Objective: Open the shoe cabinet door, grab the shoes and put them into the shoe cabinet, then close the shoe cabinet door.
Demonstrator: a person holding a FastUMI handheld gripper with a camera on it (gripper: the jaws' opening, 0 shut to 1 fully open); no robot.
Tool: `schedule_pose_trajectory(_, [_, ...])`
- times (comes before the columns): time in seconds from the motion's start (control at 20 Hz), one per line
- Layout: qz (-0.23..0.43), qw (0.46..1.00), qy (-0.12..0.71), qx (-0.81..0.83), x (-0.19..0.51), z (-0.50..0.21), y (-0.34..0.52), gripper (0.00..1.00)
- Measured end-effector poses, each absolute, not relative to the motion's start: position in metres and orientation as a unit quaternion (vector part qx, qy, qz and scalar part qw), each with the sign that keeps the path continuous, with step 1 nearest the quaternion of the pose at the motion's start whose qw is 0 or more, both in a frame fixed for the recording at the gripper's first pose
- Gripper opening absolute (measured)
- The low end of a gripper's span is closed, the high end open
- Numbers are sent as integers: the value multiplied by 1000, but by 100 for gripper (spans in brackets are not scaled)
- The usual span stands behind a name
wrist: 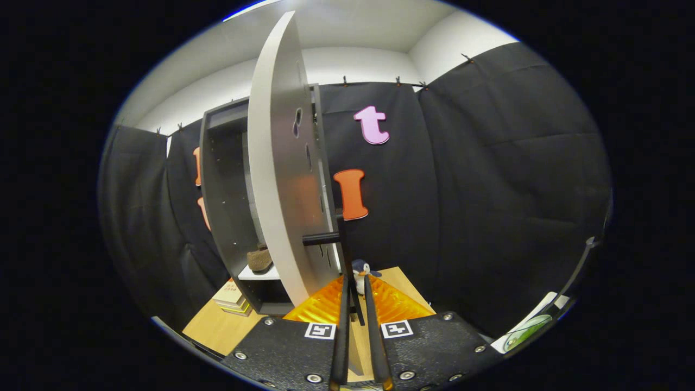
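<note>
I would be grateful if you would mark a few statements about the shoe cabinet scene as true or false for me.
1. The cabinet door stands open. True.
2. A brown shoe lies on a shelf inside the shoe cabinet. True.
3. The tongs are spread wide, far from the door. False: their fingers sit close together around the dark door handle.
4. A toy penguin stands just beyond the fingertips. True.
5. The shoe lies on the floor between the fingers. False: it is in the cabinet, behind the door.
6. A stack of books rests on top of the cabinet. False: it lies on the floor at the cabinet's foot.
</note>
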State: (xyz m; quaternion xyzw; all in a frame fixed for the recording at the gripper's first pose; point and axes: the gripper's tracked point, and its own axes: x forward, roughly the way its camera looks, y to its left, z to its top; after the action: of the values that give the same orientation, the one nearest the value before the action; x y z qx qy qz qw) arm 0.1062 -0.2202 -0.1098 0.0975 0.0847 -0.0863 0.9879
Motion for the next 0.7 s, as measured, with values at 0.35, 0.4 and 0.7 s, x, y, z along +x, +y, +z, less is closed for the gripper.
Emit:
schedule_pose_trajectory(0.35, [-148, 976, 69, 143, 85, -98, -214, 19])
schedule_pose_trajectory(0.4, [-167, 975, 69, 132, 82, -99, -214, 19])
schedule_pose_trajectory(0.7, [-146, 981, 65, 106, 85, -95, -149, 39])
